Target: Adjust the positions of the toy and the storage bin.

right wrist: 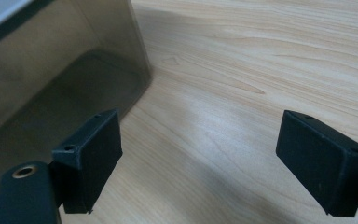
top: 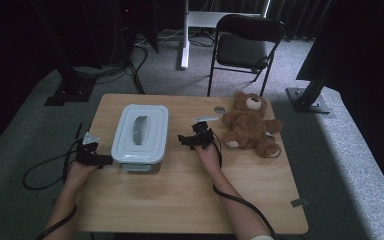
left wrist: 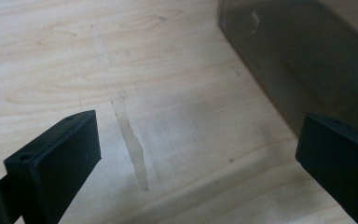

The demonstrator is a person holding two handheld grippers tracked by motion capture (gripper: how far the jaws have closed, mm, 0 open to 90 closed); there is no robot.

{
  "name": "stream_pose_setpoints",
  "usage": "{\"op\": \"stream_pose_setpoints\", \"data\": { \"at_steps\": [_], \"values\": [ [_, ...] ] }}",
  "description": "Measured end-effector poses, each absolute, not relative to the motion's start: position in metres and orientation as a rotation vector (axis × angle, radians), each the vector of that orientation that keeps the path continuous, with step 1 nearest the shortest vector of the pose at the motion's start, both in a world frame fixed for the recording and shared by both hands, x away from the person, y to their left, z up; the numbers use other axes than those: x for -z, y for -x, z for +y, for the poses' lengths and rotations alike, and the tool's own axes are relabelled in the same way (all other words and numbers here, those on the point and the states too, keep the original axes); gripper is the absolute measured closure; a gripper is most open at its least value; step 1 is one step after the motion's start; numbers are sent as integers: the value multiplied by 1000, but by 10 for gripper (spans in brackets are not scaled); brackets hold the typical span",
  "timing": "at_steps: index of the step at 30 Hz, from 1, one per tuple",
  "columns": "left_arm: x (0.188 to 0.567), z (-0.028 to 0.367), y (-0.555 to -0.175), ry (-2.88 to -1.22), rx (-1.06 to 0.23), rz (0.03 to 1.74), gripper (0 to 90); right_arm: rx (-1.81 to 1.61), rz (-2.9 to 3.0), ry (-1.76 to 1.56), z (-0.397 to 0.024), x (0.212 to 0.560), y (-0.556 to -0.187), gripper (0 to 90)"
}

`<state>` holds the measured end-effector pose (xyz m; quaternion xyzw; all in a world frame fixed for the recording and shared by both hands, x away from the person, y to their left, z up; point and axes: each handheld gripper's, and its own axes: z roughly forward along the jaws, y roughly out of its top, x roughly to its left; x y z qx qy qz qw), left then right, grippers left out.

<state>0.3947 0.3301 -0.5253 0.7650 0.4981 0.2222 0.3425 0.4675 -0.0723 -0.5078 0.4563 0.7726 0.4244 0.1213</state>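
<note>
A clear plastic storage box with a pale grey lid point(top: 140, 130) sits on the wooden table point(top: 190, 195), left of centre. A brown teddy bear point(top: 250, 124) lies on its back at the table's far right. My left gripper point(top: 101, 161) stands open just left of the box's near corner; its view shows the box wall point(left wrist: 298, 60) ahead to the right. My right gripper point(top: 185, 141) stands open just right of the box, between it and the bear; the box's see-through wall point(right wrist: 60, 84) is at the left of its view. Nothing lies between either pair of jaws.
A black folding chair point(top: 245, 47) stands beyond the table's far edge. A round grey cable hole point(top: 219, 109) is in the tabletop near the bear. Cables trail off the table's left side onto the grey carpet point(top: 35, 175). Dark stands flank the table.
</note>
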Motion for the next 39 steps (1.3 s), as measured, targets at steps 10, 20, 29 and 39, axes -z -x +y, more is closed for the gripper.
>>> {"op": "stream_pose_setpoints", "data": {
  "at_steps": [10,20,29,39],
  "values": [
    [520,327,-411,-1986,-563,1278,6,-1230,2266,-1376,-61,517,-480,135],
    [518,322,-431,-1993,-536,1246,6,-1228,2313,-1352,-38,521,-487,135],
    [519,320,-434,-2001,-534,1238,6,-1234,2347,-1319,-29,522,-488,135],
    [520,310,-426,-2013,-511,1214,6,-1248,2347,-1332,-35,527,-489,147]
  ]
}}
